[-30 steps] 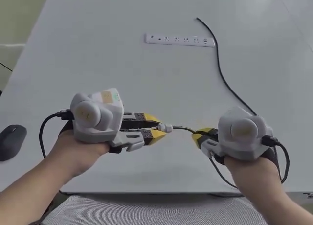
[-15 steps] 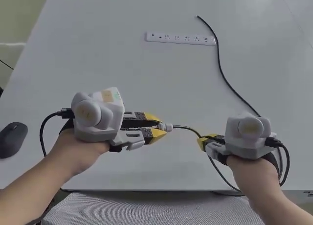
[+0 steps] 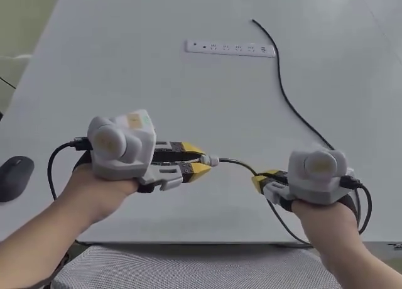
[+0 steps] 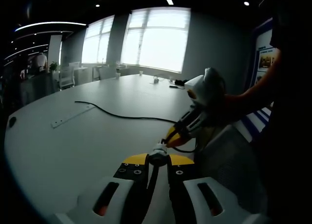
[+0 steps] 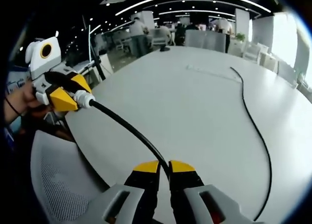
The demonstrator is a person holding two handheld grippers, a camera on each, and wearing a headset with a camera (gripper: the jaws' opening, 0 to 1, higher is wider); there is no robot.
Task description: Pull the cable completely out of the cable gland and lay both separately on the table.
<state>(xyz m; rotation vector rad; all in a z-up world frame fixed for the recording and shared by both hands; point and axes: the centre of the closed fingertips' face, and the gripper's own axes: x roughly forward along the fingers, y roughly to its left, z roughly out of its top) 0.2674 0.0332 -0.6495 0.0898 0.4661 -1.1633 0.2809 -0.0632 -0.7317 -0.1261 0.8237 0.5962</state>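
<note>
Grip: left tool (image 3: 202,161) clamped on cable gland (image 3: 212,159); right tool (image 3: 257,179) pinching cable (image 3: 237,163) just right of gland; cable axis runs left-right.

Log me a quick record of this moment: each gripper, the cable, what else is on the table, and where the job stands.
left gripper: shut on the cable gland, above the table's near edge
right gripper: shut on the cable, apart from the gland
cable: black, enters the gland, arcs across to the right gripper
table: white; power strip on the far side, computer mouse at the left edge
task state: cable not yet out of the gland; neither laid down
</note>
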